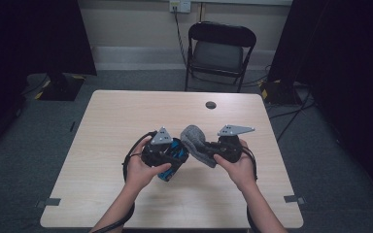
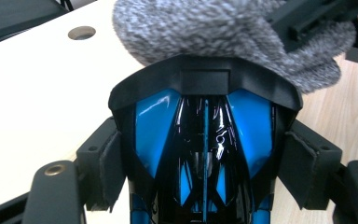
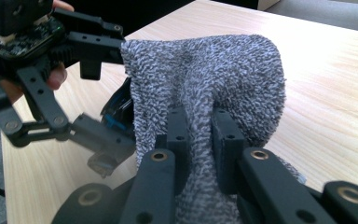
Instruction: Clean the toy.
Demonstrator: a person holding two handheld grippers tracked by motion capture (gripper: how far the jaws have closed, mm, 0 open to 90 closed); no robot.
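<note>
**Grey cloth meeting the blue-and-black piece, nose to edge**

I'm holding the blue-and-black object [image 2: 204,140] clamped in my left tool [image 1: 172,158], its long axis pointing at the cloth. My right tool [image 1: 213,151] is pinching the grey terry cloth [image 3: 205,88] tightly, just above the worktop [image 1: 126,116]. The cloth is lying straight ahead of the object's front edge, touching it.

Table [image 1: 107,116] open all round; grey cloth [image 1: 197,144] blocks gap btwn tools, chair [image 1: 219,51] beyond far edge
</note>
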